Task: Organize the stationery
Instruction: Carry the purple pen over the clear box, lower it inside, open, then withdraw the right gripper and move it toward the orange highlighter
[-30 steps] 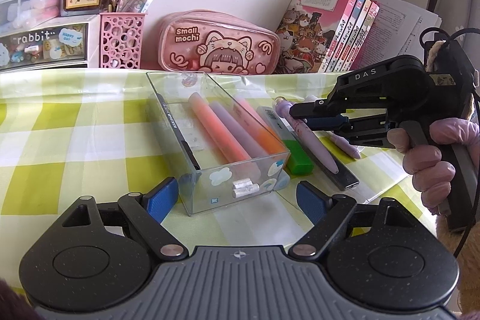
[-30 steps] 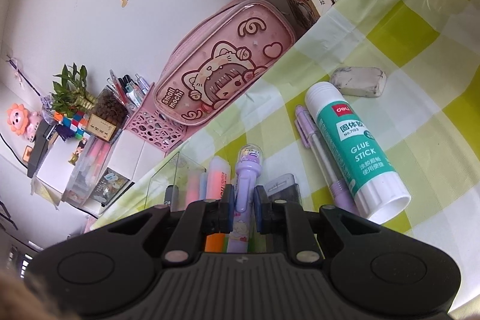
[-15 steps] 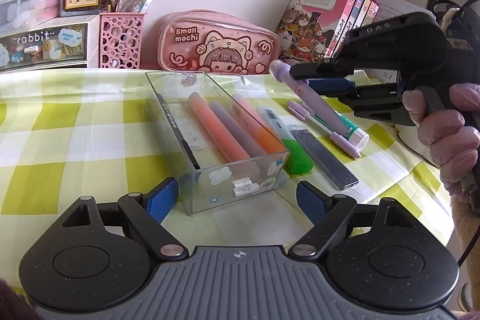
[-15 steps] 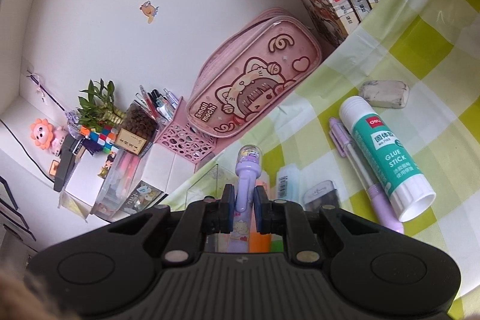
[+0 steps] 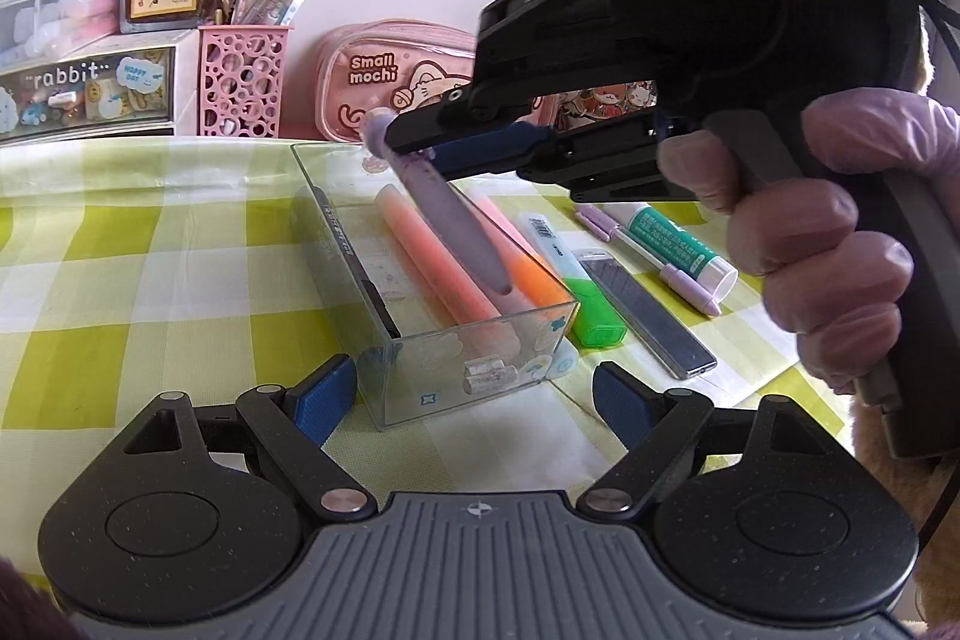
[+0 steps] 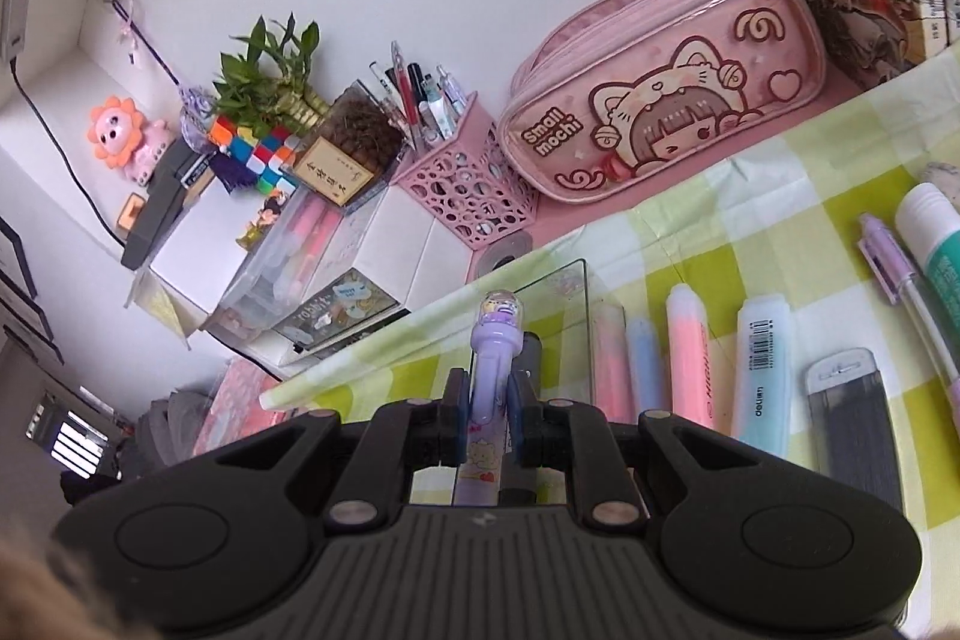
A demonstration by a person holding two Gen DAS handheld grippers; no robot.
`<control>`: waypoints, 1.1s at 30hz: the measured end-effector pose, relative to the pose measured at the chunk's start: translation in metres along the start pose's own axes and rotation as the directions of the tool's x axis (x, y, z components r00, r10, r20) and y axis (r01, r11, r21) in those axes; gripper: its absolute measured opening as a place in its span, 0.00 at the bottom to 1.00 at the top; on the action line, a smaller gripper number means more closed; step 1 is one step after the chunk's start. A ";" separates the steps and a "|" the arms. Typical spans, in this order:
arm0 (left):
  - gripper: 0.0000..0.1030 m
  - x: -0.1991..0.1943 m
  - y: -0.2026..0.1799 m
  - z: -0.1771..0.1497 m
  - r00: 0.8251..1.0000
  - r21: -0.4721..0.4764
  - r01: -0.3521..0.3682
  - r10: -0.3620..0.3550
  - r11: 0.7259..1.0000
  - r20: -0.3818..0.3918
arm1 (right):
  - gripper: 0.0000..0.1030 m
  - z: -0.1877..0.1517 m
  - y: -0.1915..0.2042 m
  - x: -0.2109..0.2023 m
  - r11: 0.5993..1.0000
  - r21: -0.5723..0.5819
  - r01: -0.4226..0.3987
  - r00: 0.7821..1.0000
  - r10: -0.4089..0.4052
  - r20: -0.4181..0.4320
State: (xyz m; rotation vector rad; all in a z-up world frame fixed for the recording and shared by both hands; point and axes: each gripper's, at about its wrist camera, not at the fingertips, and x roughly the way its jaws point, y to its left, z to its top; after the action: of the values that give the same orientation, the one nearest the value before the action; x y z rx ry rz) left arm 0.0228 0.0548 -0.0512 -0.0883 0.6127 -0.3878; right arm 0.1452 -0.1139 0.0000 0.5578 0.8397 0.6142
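My right gripper [image 5: 420, 148] is shut on a purple pen [image 5: 456, 226] and holds it tilted above the clear plastic box [image 5: 480, 364], tip pointing down into it. The right wrist view shows the same pen [image 6: 495, 358] between my right gripper's [image 6: 486, 400] blue pads. The box holds a pink highlighter [image 5: 444, 268], an orange one [image 5: 528, 274] and a black pen [image 5: 342, 244]. My left gripper [image 5: 474, 388] is open and empty, close to the box's near end.
To the right of the box on the checked cloth lie a green-capped highlighter [image 5: 570, 280], a grey lead case [image 5: 648, 316], a lilac pen [image 5: 654, 256] and a glue stick [image 5: 678, 244]. A pink pencil case [image 5: 384, 76], pink pen holder [image 5: 240, 82] and drawers [image 5: 84, 88] line the wall.
My right gripper has lifted the purple pen off the cloth and carried it left, from beside the box to above it. The left gripper has not moved.
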 end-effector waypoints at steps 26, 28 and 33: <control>0.80 0.000 -0.002 -0.001 1.000 0.003 -0.006 0.006 1.000 0.000 | 0.36 0.006 0.006 0.028 0.989 -0.132 0.072 0.994 -0.082 -0.076; 0.80 0.000 -0.002 -0.001 1.000 0.003 -0.007 0.007 1.000 0.000 | 0.40 0.006 0.007 0.024 0.989 -0.136 0.064 0.995 -0.074 -0.073; 0.80 0.000 -0.002 -0.001 1.000 0.004 -0.007 0.007 1.000 0.000 | 0.45 0.006 0.008 0.012 0.989 -0.136 0.053 0.997 -0.060 -0.052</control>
State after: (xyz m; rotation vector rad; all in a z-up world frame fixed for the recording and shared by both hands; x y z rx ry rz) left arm 0.0214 0.0530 -0.0512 -0.0822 0.6125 -0.3822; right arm 0.1542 -0.1015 0.0032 0.3950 0.8574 0.6319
